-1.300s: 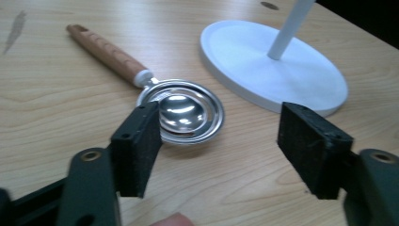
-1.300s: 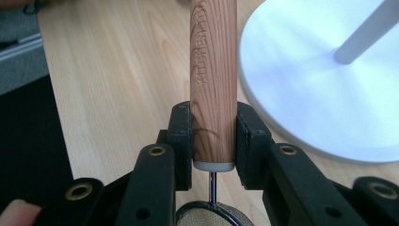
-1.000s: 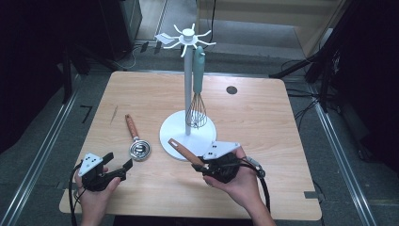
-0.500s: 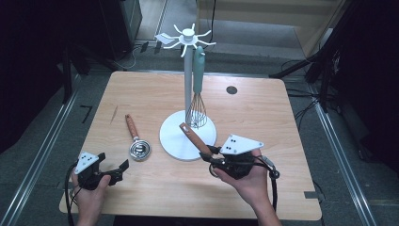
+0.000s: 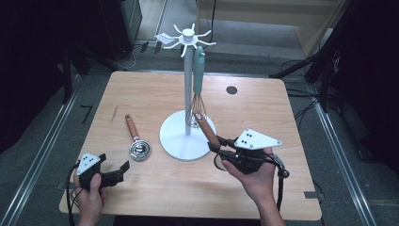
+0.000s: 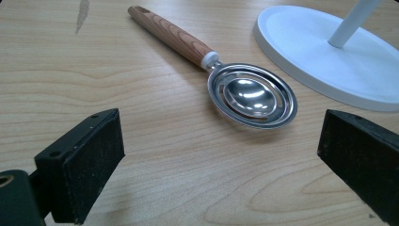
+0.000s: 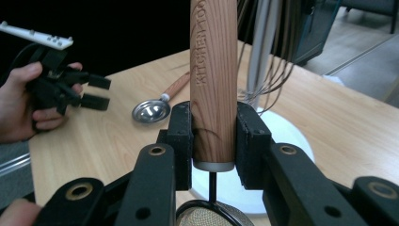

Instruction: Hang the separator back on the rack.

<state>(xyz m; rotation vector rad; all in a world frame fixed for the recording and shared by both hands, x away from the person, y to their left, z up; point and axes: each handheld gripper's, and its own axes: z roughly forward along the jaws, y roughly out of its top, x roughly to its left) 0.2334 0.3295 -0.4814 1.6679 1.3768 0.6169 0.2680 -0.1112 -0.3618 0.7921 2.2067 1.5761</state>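
While the right gripper [image 5: 217, 147] has its black fingers [image 7: 181, 136] pressed against both sides of a wooden-handled mesh strainer [image 7: 212, 70], gripped low on the handle just above the metal collar, the handle points up and away toward the white utensil stand with a round base and spoked top [image 5: 187, 84]. That hold looks chosen to keep the handle's far end free, probably so it can be hung on one of the spokes beside the teal-handled wire whisk [image 5: 197, 89] already hanging there. In the high view the strainer is off the light wooden table [image 5: 263, 113], just right of the stand's base.

The left gripper [image 5: 116, 173] waits at the near left of the table; its jaws have just been opening and now stand wide with nothing between them. Its own view looks across bare wood at the wooden-handled round steel egg separator [image 6: 244, 89], which lies flat left of the stand base, apart from the fingers [image 6: 80, 160]. It seems the next thing to pick up.

Only the top rim of the strainer's mesh bowl shows at the bottom edge of the right gripper view. Its handle top is cut off there, so any hanging hole cannot be seen. Lettering on the handle reads partly as "KITCHEN".
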